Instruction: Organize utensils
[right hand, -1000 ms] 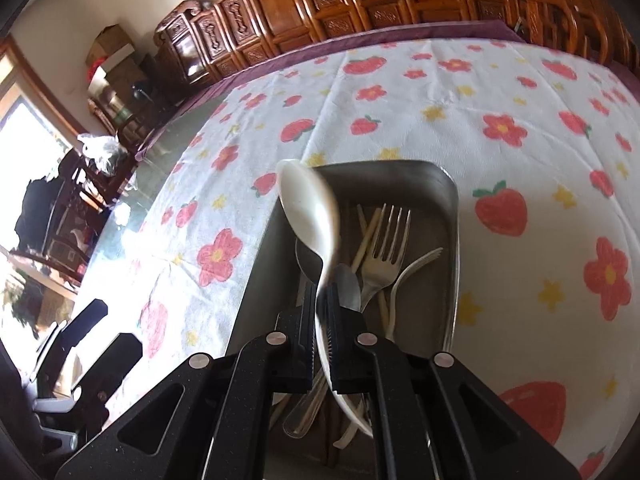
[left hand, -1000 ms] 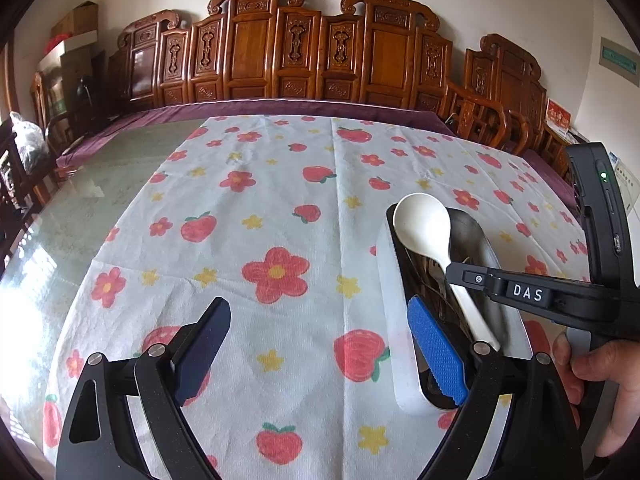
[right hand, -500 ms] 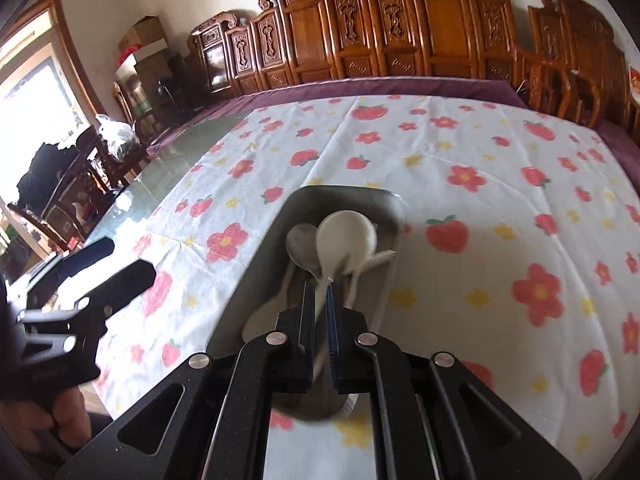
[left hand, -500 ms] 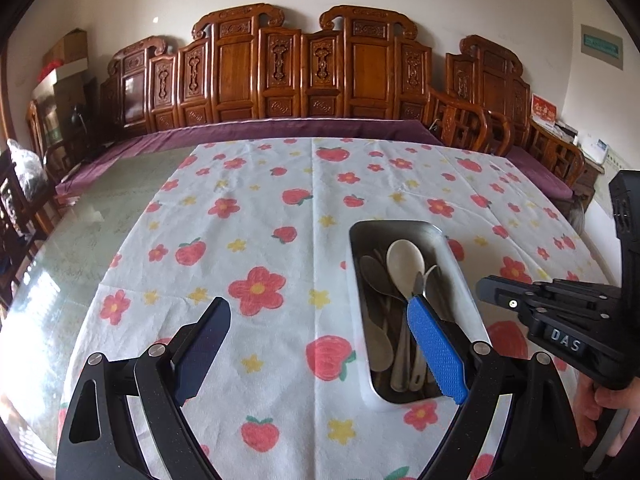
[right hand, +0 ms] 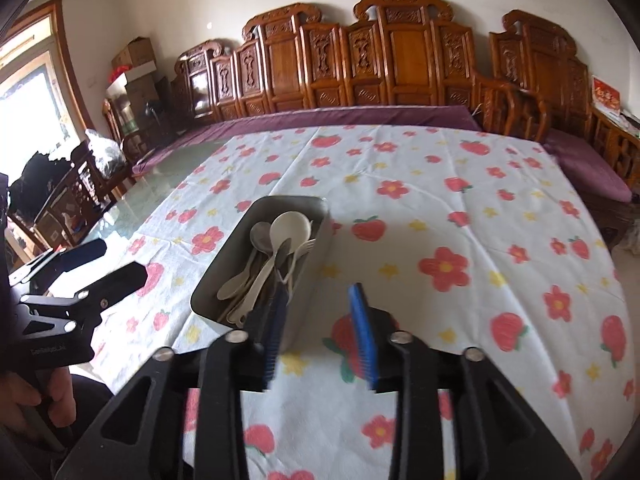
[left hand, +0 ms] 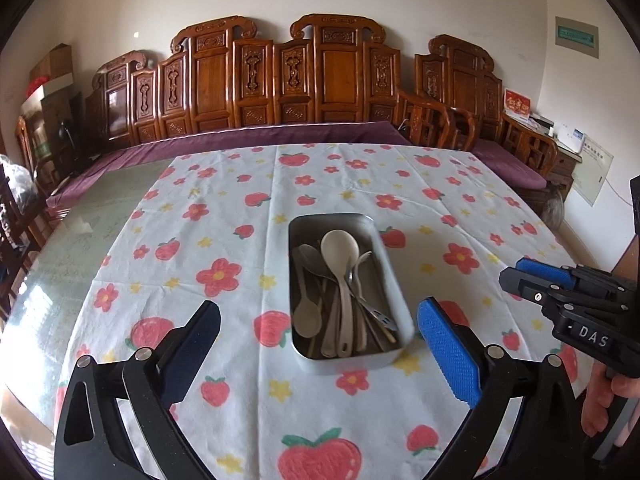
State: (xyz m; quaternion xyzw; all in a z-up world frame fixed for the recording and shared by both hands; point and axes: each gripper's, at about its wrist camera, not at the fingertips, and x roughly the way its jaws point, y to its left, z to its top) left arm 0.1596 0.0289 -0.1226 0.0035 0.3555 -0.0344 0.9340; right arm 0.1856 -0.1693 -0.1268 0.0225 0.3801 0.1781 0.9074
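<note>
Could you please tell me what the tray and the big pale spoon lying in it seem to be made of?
The tray looks like metal, probably stainless steel: grey, dull sheen, thin rounded walls. The big pale spoon seems to be plastic or melamine, perhaps ceramic: cream, matte, opaque, with no metallic shine, unlike the grey spoon beside it.

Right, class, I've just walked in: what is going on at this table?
A person holds a two-finger gripper in each hand above a flowered tablecloth. The utensils lie together in a metal tray, a white spoon on top. The left gripper is open and empty; the right gripper has just been opening, nothing between its fingers.
</note>
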